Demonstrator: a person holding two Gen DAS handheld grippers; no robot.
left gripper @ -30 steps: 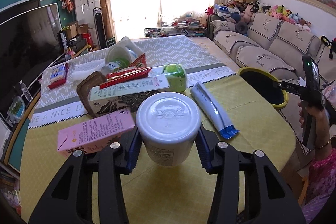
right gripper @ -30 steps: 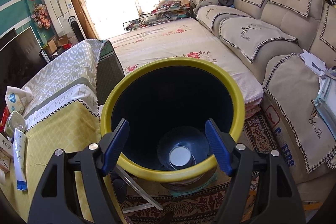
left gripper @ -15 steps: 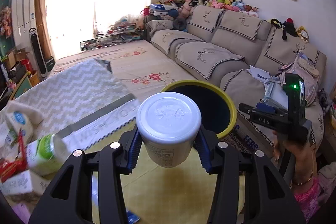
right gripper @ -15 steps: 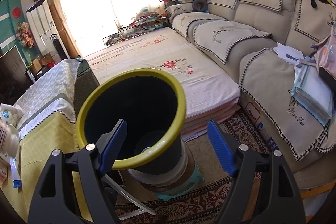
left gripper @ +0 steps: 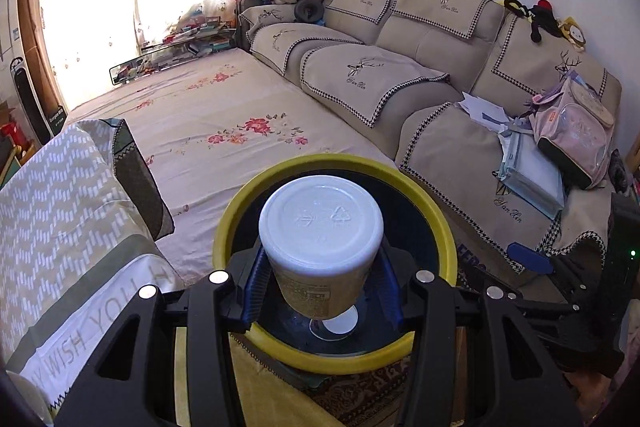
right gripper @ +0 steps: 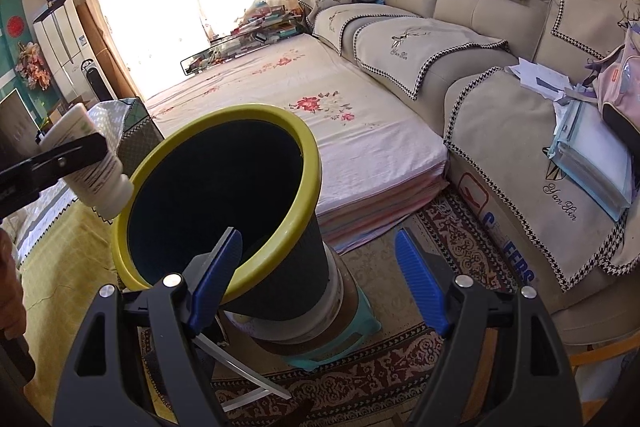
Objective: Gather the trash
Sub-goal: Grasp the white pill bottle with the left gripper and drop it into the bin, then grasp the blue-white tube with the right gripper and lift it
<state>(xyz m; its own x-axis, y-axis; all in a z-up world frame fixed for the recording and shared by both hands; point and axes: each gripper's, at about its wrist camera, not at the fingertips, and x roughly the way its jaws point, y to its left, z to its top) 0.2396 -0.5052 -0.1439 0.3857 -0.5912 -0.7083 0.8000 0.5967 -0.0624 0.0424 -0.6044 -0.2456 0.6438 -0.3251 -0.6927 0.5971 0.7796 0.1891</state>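
Note:
My left gripper [left gripper: 320, 279] is shut on a white plastic cup [left gripper: 320, 219], held bottom-forward right over the mouth of the yellow-rimmed dark bin [left gripper: 436, 227]. A clear lid lies at the bin's bottom. In the right wrist view the cup [right gripper: 86, 167] hangs in the left gripper just left of the bin's rim [right gripper: 312, 167]. My right gripper [right gripper: 318, 283] is open and empty; its left finger [right gripper: 218, 275] overlaps the bin's near rim. The bin stands on a small teal stool [right gripper: 360, 331].
The table with a yellow and grey cloth [left gripper: 60, 219] is at the left. A low mattress with a floral sheet [left gripper: 224, 123] lies behind the bin. A beige sofa [left gripper: 440, 75] with papers and a pink backpack [left gripper: 576, 131] runs along the right. A patterned rug [right gripper: 452, 243] covers the floor.
My left gripper has swung right from the table, carrying the cup to above the bin. My right gripper has pulled back and right, so the bin now sits at its left.

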